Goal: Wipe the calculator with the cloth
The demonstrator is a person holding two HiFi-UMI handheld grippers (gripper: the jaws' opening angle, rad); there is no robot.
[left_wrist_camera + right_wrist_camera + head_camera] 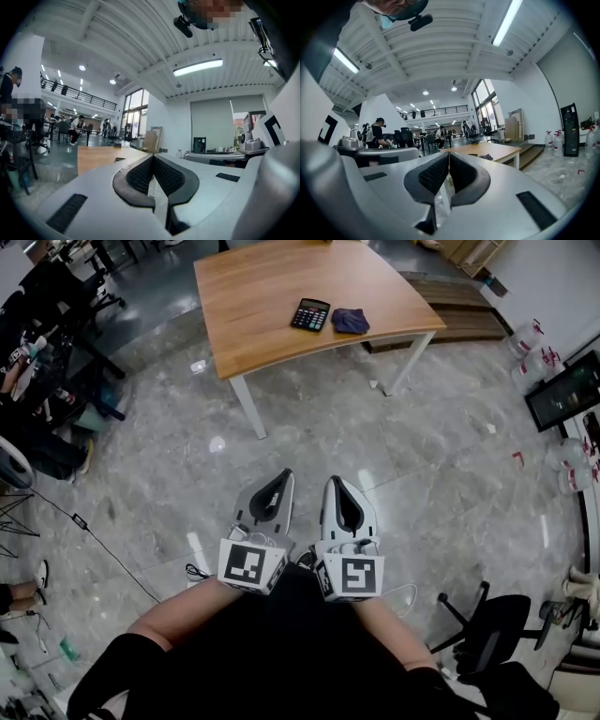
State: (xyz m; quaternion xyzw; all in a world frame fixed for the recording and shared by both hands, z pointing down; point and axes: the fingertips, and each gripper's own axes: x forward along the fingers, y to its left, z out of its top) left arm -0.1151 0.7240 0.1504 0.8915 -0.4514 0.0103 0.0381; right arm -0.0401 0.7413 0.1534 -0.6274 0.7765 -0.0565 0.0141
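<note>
The calculator [310, 314] and crumpled dark cloth [350, 321] are seen side by side on the wooden table [262, 296], well away. The left gripper [275, 486] and right gripper [343, 489] are pressed together, empty. The cloth, judged soft and light, is best pinched at a raised fold.

The left grey-and-white two-jaw gripper [280, 476] and the right grey-and-white two-jaw gripper [336, 482] sit side by side, near each other, in front of the person's body, both pointing forward. Each gripper's black ribbed jaws meet at the tips with nothing between them. The bare left forearm [178, 615] and bare right forearm [389, 622] reach in behind them.
</note>
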